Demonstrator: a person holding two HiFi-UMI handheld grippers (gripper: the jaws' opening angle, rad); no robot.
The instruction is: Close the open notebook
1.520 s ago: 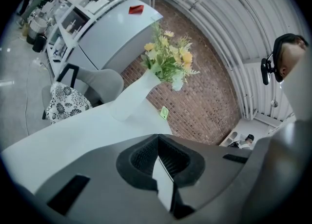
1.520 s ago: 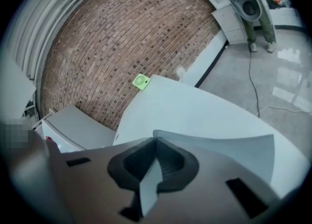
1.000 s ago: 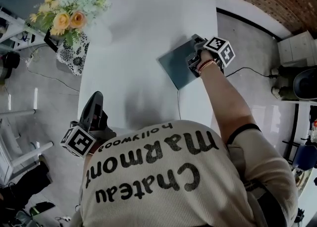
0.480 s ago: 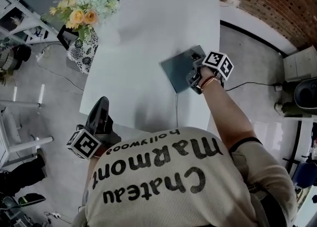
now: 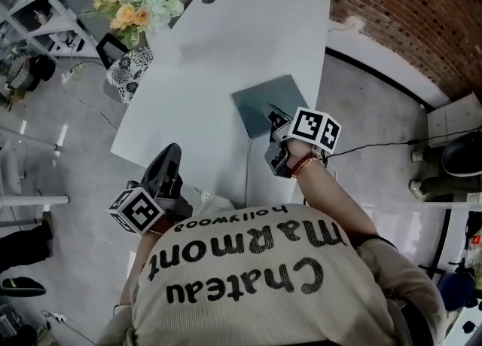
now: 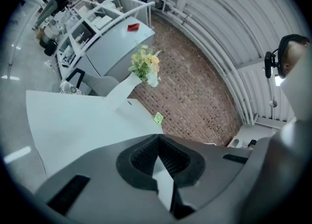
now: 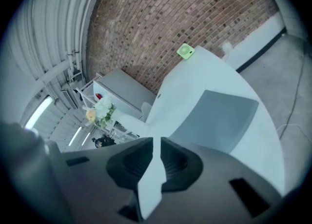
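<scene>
The flat grey rectangular notebook [image 5: 265, 100] lies on the long white table [image 5: 215, 43], towards its right-hand edge, with its plain cover up and no page showing, so I judge it already closed and the step in hand to be a clean pull-away. The right gripper [image 5: 276, 122] sits by the notebook's near corner. In its own view the notebook [image 7: 219, 115] lies ahead of the gripper [image 7: 157, 142] and apart from it, and its 2 fingers are closing on a narrow gap with nothing between them. To finish well, that gripper should go up and back rather than sideways, so that no fingertip catches the cover's free edge or drags the book towards the table's edge. It is worth checking that the cover lies flat. If it springs up, a light downward press with the closed tips near the free edge should settle it, without any pinching. The left gripper [image 5: 170, 162] is off the table's near-left corner, well apart from the notebook, with its fingers together on nothing, and it has no part in this.
</scene>
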